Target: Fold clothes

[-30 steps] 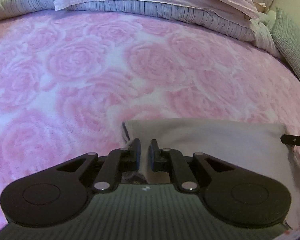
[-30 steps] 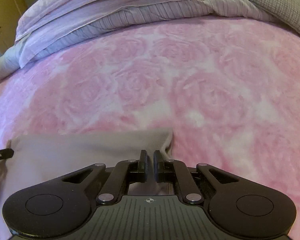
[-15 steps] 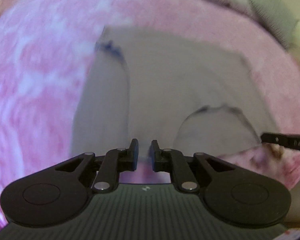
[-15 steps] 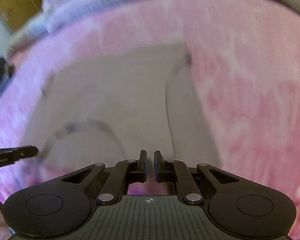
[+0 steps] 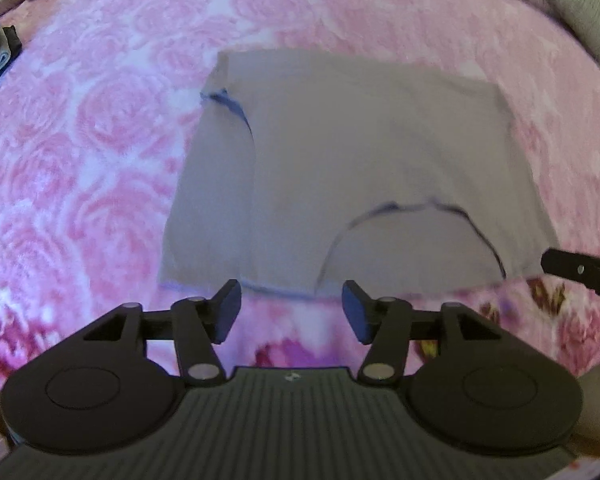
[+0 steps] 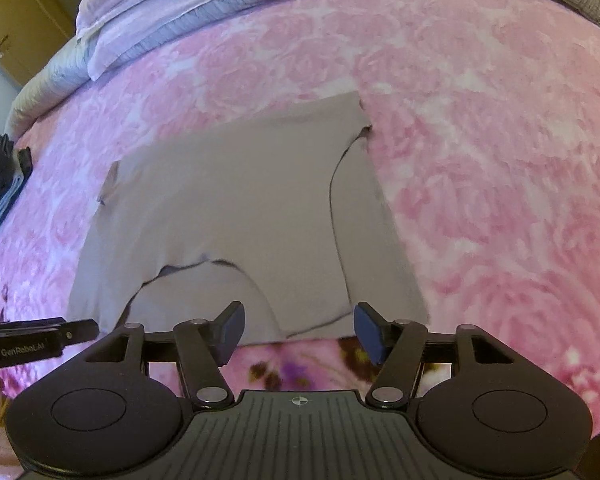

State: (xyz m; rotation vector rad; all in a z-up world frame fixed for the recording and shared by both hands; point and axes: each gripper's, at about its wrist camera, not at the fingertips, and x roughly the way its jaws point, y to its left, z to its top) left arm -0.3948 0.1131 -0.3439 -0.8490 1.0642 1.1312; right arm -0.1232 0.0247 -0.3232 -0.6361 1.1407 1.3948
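Grey shirt (image 5: 364,168) lies seemingly just beyond left gripper (image 5: 291,312).

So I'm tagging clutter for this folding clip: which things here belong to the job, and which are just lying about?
Part of the job:
- grey T-shirt, lying flat on the bedspread
- left tongs, just opened, nothing between them
- right tongs, just opened, nothing between them

Just lying about:
- pink rose bedspread
- striped duvet
- stack of dark clothes
- grey checked pillow
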